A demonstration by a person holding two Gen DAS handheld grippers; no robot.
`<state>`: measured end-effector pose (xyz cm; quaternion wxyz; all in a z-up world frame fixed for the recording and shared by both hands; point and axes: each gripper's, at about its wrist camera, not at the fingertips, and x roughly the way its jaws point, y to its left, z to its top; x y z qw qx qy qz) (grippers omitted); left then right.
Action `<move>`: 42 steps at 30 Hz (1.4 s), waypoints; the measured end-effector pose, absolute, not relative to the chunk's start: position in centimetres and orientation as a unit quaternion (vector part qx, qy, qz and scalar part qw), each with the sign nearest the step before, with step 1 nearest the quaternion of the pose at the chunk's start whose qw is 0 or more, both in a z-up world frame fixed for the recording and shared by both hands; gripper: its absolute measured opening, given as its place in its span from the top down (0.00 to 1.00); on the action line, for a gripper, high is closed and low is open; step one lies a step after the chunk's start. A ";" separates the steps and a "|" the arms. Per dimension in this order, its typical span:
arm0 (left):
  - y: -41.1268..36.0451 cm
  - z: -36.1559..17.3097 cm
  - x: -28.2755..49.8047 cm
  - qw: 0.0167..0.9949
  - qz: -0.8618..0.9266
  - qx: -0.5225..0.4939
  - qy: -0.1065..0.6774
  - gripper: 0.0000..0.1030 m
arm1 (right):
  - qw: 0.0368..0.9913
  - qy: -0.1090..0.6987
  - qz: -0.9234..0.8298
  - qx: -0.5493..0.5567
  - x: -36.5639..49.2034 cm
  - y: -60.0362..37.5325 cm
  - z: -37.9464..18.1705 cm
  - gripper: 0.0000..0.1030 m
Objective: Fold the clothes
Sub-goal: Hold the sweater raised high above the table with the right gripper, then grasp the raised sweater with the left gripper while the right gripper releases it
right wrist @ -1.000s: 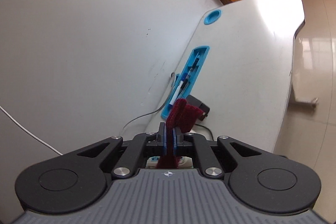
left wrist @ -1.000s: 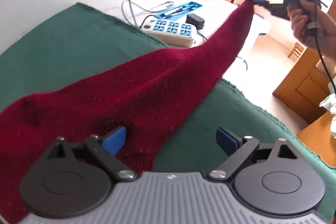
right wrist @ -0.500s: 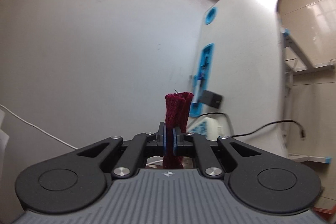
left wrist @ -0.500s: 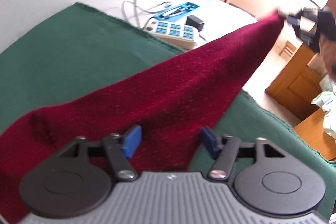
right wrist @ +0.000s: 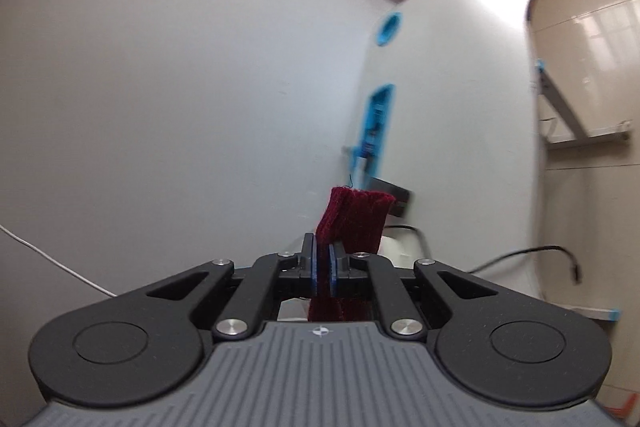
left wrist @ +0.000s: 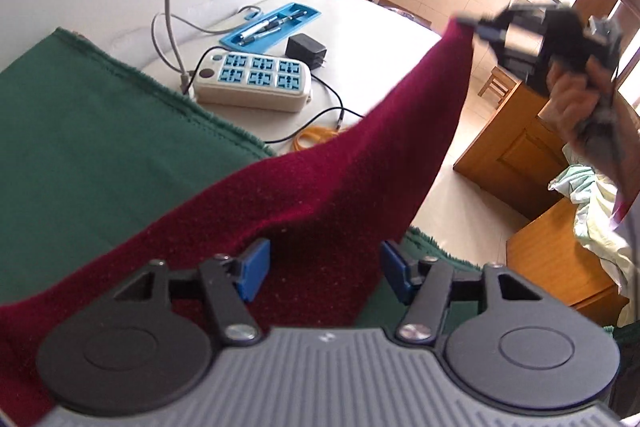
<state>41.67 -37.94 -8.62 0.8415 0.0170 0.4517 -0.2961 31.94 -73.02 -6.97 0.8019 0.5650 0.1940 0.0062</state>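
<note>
Folding's barely started. The right gripper (right wrist: 322, 269) has its jaws clenched on a corner of the red sweater (left wrist: 328, 187), stretched up off the bench. The left gripper (left wrist: 324, 269) has jaws closing around the near edge, not pinching yet.

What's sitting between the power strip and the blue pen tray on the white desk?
In the left wrist view, a black power adapter sits between the power strip and the blue pen tray, toward their right ends; otherwise bare white desk.

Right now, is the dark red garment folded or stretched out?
Stretched out, not folded: the dark red garment runs taut from the green cloth up to the right tongs, shut on its end.
</note>
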 end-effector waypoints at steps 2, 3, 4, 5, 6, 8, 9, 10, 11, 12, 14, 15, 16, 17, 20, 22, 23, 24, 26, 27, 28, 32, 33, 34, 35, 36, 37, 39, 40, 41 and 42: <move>-38.4 -8.6 41.7 0.844 -0.297 0.010 0.446 0.40 | 0.798 0.174 0.038 0.576 32.7 -72.7 -5.0 0.94; -38.6 -8.6 41.8 0.845 -0.297 0.003 0.444 0.39 | 0.805 0.178 0.044 0.563 33.3 -72.2 -4.1 0.94; -38.9 -8.6 41.9 0.846 -0.298 -0.007 0.443 0.39 | 0.813 0.183 0.050 0.551 33.9 -71.6 -3.3 0.94; -39.1 -8.5 42.0 0.846 -0.301 -0.018 0.440 0.39 | 0.820 0.192 0.050 0.537 34.4 -71.1 -3.0 0.94; -39.2 -8.2 42.0 0.846 -0.308 -0.029 0.435 0.40 | 0.825 0.199 0.052 0.526 34.8 -70.6 -2.6 0.94; -39.5 -7.4 42.0 0.849 -0.312 -0.035 0.425 0.36 | 0.822 0.203 0.068 0.528 35.1 -69.7 -2.4 0.94; -39.7 -7.2 42.2 0.851 -0.311 -0.033 0.423 0.35 | 0.818 0.202 0.076 0.533 35.1 -69.5 -2.6 0.94; -39.8 -7.6 42.7 0.849 -0.307 -0.028 0.428 0.35 | 0.815 0.199 0.081 0.539 35.1 -69.3 -2.6 0.94; -39.9 -8.0 43.1 0.848 -0.304 -0.025 0.434 0.35 | 0.810 0.195 0.086 0.547 35.1 -69.2 -2.7 0.94; -39.7 -8.6 43.4 0.845 -0.301 -0.026 0.441 0.37 | 0.801 0.190 0.095 0.560 35.1 -69.3 -3.0 0.94; -39.4 -9.0 43.6 0.844 -0.301 -0.037 0.442 0.34 | 0.783 0.179 0.111 0.585 35.1 -69.5 -3.5 0.94; -39.4 -9.0 43.8 0.843 -0.303 -0.043 0.443 0.32 | 0.780 0.174 0.115 0.590 35.0 -69.8 -3.5 0.94; -39.8 -9.0 44.2 0.842 -0.303 -0.047 0.443 0.31 | 0.776 0.171 0.120 0.595 34.9 -70.0 -3.4 0.94; -40.3 -8.9 44.6 0.843 -0.302 -0.048 0.443 0.31 | 0.774 0.172 0.125 0.596 34.9 -69.9 -3.2 0.94; -40.7 -8.8 45.1 0.844 -0.300 -0.057 0.441 0.34 | 0.768 0.176 0.143 0.599 34.8 -69.6 -2.7 0.94; -39.4 -8.3 44.5 0.844 -0.308 -0.074 0.433 0.34 | 0.763 0.179 0.163 0.599 34.7 -68.9 -2.2 0.94; -38.4 -8.0 44.0 0.845 -0.310 -0.078 0.429 0.34 | 0.763 0.181 0.169 0.597 34.6 -68.7 -2.0 0.93; -37.2 -7.6 43.3 0.847 -0.308 -0.074 0.428 0.34 | 0.757 0.184 0.181 0.600 34.7 -68.4 -2.1 0.93; -34.7 -7.2 41.9 0.854 -0.294 -0.044 0.428 0.37 | 0.739 0.189 0.205 0.613 34.9 -67.8 -2.5 0.93; -33.5 -7.1 41.4 0.857 -0.284 -0.023 0.429 0.41 | 0.735 0.189 0.213 0.616 34.8 -67.5 -2.4 0.93; -32.4 -7.4 41.4 0.857 -0.274 -0.011 0.436 0.46 | 0.730 0.189 0.223 0.618 34.7 -66.9 -2.2 0.93; -28.7 -8.9 42.2 0.851 -0.239 -0.017 0.468 0.82 | 0.696 0.194 0.266 0.639 34.7 -63.8 -1.3 0.93; -28.2 -9.0 42.3 0.852 -0.236 -0.026 0.466 0.83 | 0.685 0.194 0.276 0.645 34.8 -63.0 -1.0 0.93; -28.0 -9.0 42.3 0.854 -0.234 -0.036 0.464 0.83 | 0.676 0.195 0.287 0.650 34.9 -62.0 -0.4 0.92; -28.0 -9.0 42.3 0.856 -0.232 -0.042 0.460 0.83 | 0.666 0.195 0.299 0.655 34.9 -61.0 0.1 0.92; -28.2 -9.0 42.1 0.860 -0.229 -0.041 0.454 0.82 | 0.658 0.193 0.311 0.658 35.0 -60.1 0.8 0.92; -28.5 -9.0 41.9 0.865 -0.226 -0.039 0.446 0.82 | 0.652 0.193 0.323 0.659 35.0 -59.1 1.6 0.92; -28.9 -9.1 41.4 0.874 -0.220 -0.030 0.433 0.81 | 0.640 0.197 0.347 0.657 35.1 -57.1 3.0 0.92; -29.1 -9.1 41.2 0.877 -0.217 -0.027 0.428 0.81 | 0.636 0.198 0.360 0.653 35.1 -56.1 3.9 0.92; -29.0 -9.2 41.0 0.880 -0.215 -0.028 0.424 0.81 | 0.636 0.200 0.371 0.646 35.0 -55.1 4.7 0.92; -29.1 -9.2 40.9 0.881 -0.213 -0.030 0.421 0.82 | 0.637 0.201 0.382 0.639 34.9 -54.2 5.6 0.92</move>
